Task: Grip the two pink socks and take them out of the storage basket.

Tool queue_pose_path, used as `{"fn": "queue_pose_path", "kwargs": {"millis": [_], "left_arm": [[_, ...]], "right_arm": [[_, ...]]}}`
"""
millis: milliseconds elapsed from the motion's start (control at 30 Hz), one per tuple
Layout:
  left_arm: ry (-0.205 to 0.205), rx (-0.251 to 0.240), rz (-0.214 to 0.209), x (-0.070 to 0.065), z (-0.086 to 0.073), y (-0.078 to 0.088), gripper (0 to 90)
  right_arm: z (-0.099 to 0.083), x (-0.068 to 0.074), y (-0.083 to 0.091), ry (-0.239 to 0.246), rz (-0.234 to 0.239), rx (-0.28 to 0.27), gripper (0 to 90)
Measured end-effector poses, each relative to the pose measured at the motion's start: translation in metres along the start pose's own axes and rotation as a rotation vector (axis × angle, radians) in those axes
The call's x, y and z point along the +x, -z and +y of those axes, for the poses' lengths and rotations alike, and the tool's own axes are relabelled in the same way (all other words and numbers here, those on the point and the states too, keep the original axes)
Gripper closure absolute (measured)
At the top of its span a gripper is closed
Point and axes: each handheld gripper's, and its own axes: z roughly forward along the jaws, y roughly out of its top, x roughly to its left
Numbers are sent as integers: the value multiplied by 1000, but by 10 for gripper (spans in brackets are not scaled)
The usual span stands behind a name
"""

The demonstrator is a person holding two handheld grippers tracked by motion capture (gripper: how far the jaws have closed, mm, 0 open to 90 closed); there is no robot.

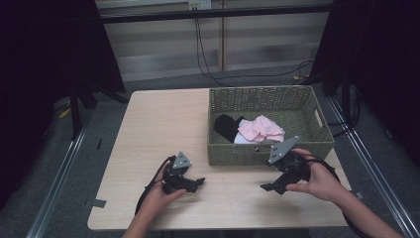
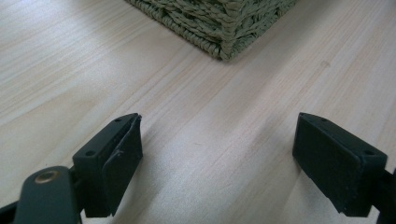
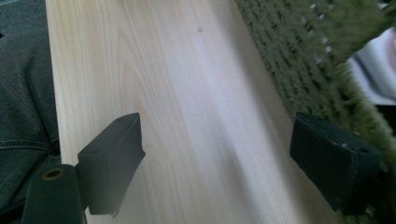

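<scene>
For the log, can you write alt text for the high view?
A person's hands hold the open left gripper and right gripper low over a pale wooden table, in front of a green wicker basket holding pink, white and black clothes.

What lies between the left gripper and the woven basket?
Bare wooden tabletop alone separates the open left gripper from the woven basket, as the left gripper view shows.

Basket (image 1: 317, 144) on table (image 1: 148, 129) right half; clothes (image 1: 260, 129) inside; both grippers before basket.
</scene>
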Motion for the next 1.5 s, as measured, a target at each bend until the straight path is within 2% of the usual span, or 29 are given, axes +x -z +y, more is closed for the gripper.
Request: {"fn": "queue_pose_path", "kwargs": {"millis": [233,367,467,600,633,700,733,767,867,933,1000,1033,1067,1100,1133,1167,1233,1300,1333,1367,1433,1500], "left_arm": [[-1,1,-1,0,0,0,155],[0,1,-1,0,0,0,155],[-1,1,0,0,0,0,155],[-1,1,-1,0,0,0,155],[-1,1,-1,0,0,0,155],[-1,1,0,0,0,0,155],[-1,1,0,0,0,0,155],[0,1,-1,0,0,0,155],[-1,1,-1,0,0,0,155],[-1,0,-1,0,0,0,155],[1,0,-1,0,0,0,155],[0,-1,-1,0,0,0,155],[0,-1,-1,0,0,0,155],[1,0,-1,0,0,0,155],[1,0,-1,0,0,0,155],[-4,0,1,0,0,0,155],[-2,1,0,0,0,0,155],[1,0,-1,0,0,0,155],[1,0,-1,0,0,0,155],[9,-7,1,-1,0,0,155],[5,-6,3,0,0,0,155],[10,-7,0,-1,0,0,155]], "right_arm": [[16,-11,25,-11,16,11,182],[22,-16,32,-10,18,7,183],[27,-23,39,-32,20,8,183],[33,-37,47,-44,18,9,188],[33,-37,47,-44,18,9,188],[37,-47,54,-71,14,-1,197],[37,-47,54,-71,14,-1,197],[40,-52,58,-80,-1,19,198],[43,-59,62,-91,-13,26,204],[45,-73,66,-113,-35,24,221],[44,-76,66,-124,-41,26,221],[42,-87,65,-160,-49,25,221],[42,-87,65,-160,-49,25,221],[40,-97,63,-188,-67,29,224],[40,-97,63,-188,-67,29,224],[38,-109,61,-213,-83,30,237],[37,-113,59,-230,-88,29,237],[35,-125,52,-250,-107,47,254],[35,-125,52,-250,-107,47,254],[32,-133,45,-270,-114,55,258],[30,-136,42,-277,-114,57,260],[26,-145,31,-290,-118,80,283]]}}
